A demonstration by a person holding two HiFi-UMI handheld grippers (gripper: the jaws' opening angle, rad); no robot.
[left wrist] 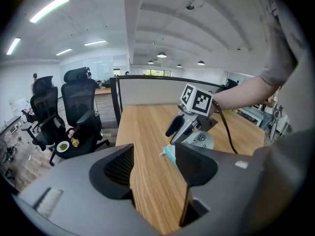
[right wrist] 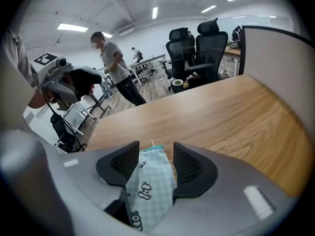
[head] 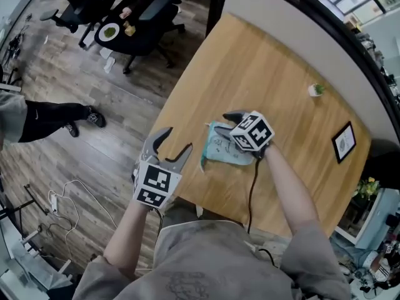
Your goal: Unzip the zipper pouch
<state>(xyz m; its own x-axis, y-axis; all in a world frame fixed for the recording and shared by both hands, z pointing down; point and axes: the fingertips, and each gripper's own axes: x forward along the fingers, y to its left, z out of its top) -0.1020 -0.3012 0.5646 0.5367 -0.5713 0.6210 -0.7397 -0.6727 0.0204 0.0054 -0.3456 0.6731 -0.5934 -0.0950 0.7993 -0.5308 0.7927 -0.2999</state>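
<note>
The left gripper (left wrist: 154, 167) is released, its jaws wide apart with only bare table (left wrist: 142, 127) showing in the gap; it hangs off the table's near edge, clear of everything; ahead of it, past the tip of its right jaw, lies the pouch (right wrist: 147, 191), flat on the wood; the right gripper (right wrist: 156, 161) is clenched on that pouch, the checked cloth filling the gap between both pads and running out to the jaw tips; just beyond those tips the teal end of the pouch shows, and a small pale pull (right wrist: 152, 142) sticks out past it, free and unheld. The step in hand looks to be the reach for that pull, with the zip not yet started; to do it well, the left jaws should come in low over the table and line up so the pull sits squarely between the pads, not off one tip; they should close on the tab alone, since catching the teal cloth with it would likely jam the slider; the right grip is best kept firm and the pouch kept down on the wood, so the body does not drag along when the pull is drawn; the draw should follow the line of the zip, though which way that line runs under the right jaws cannot be told from here; a slow, straight draw seems safer than a tug, as the tab is small and could slip out.
</note>
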